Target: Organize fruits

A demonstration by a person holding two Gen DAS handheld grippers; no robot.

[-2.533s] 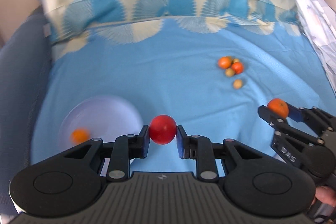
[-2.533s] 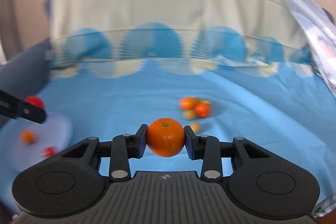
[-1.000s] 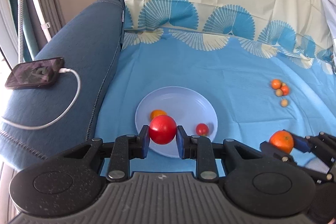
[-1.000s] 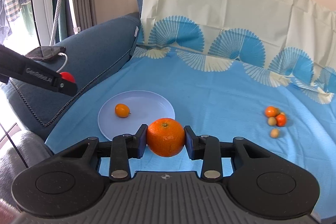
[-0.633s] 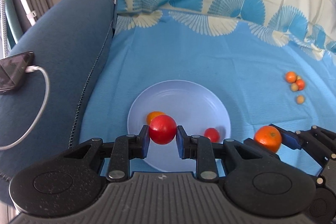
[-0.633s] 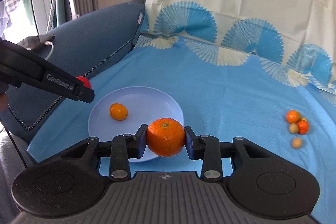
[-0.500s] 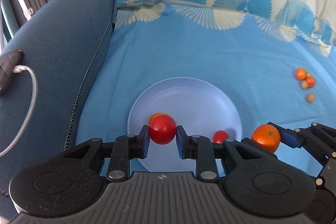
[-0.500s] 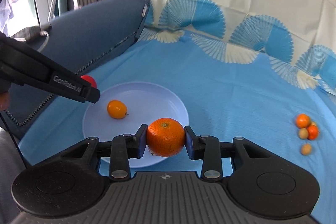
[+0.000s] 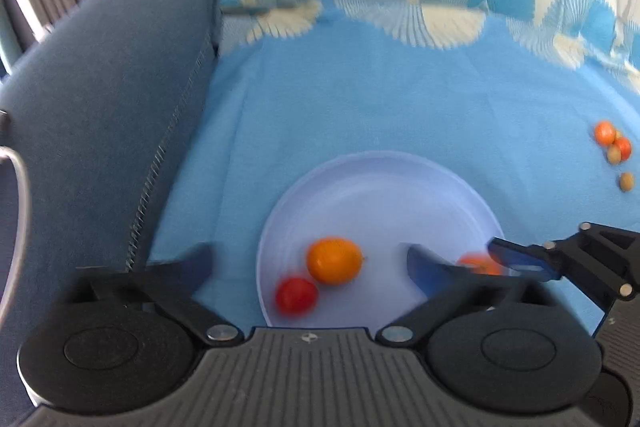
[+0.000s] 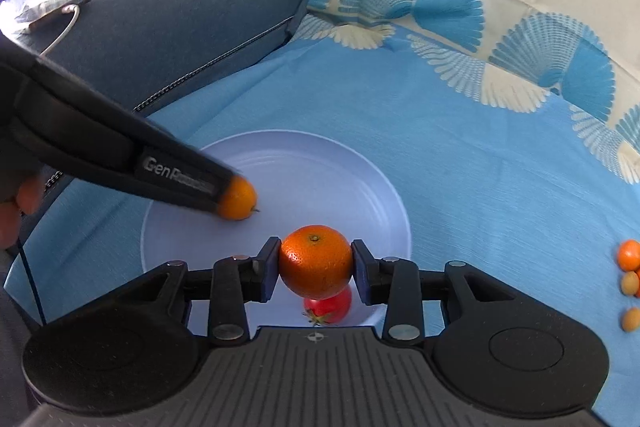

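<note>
While left claw (image 9: pixel 308 263) opens | tomato (image 9: pixel 296 295) on plate (image 9: pixel 380 171)

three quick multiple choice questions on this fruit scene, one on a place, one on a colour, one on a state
1. Where is the small orange fruit?
A. on the plate
B. on the sofa arm
C. in the loose pile of fruit on the cloth

2. What colour is the cloth under the plate?
A. green
B. blue
C. red

3. How is the left tool?
A. clamped on a tomato
B. shut and empty
C. wide apart, gripping nothing

Answers:
1. A: the small orange fruit lies inside the rim of the plate.
2. B: the cloth around the plate is plain blue.
3. C: the jaws of the left tool are opening, spread wide, and the red tomato lies loose on the plate.
</note>
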